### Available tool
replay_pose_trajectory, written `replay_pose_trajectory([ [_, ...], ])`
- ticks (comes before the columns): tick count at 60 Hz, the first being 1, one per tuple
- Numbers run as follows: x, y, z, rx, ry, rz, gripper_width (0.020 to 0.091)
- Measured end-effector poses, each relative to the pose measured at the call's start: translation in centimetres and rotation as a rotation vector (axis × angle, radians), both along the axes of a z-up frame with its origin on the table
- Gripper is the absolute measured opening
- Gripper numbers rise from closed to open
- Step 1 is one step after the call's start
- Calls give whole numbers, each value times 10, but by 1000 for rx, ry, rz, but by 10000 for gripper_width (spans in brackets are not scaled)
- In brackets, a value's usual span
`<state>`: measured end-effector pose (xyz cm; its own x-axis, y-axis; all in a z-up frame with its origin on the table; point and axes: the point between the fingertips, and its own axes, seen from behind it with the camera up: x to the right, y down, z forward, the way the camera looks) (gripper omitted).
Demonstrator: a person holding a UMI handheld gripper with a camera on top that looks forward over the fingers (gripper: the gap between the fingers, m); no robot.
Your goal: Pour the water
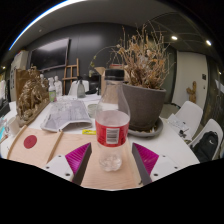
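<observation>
Zero pouring so far: the water bottle stands upright on the desk, capped I think, between the spread tongs, not gripped yet.

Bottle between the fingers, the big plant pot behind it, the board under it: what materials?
Clear bottle with red label: looks like thin glossy plastic, see-through, standing between the open gripper fingers with gaps either side. Large grey tapered plant pot: matte, likely concrete or ceramic; cannot tell which. Pale tan board under the bottle: seems unvarnished wood or plywood, dull even surface.
</observation>
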<state>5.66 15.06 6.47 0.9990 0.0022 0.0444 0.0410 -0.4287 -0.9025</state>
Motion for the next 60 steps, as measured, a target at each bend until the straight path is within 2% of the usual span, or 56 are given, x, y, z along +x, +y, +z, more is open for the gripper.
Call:
replay_pose_trajectory([
  [6, 2, 22, -11, 18, -4, 4, 670],
  [12, 0, 29, -11, 41, 3, -13, 432],
  [17, 1, 31, -11, 44, 18, -31, 379],
  [24, 1, 30, -10, 42, -1, -40, 266],
  [30, -3, 30, -6, 39, -52, -33, 221],
  [44, -16, 31, 36, 64, -186, -39, 221],
  [51, -29, 31, 78, 86, -294, -58, 222],
  [60, -70, 30, 153, 163, -508, -44, 222],
])
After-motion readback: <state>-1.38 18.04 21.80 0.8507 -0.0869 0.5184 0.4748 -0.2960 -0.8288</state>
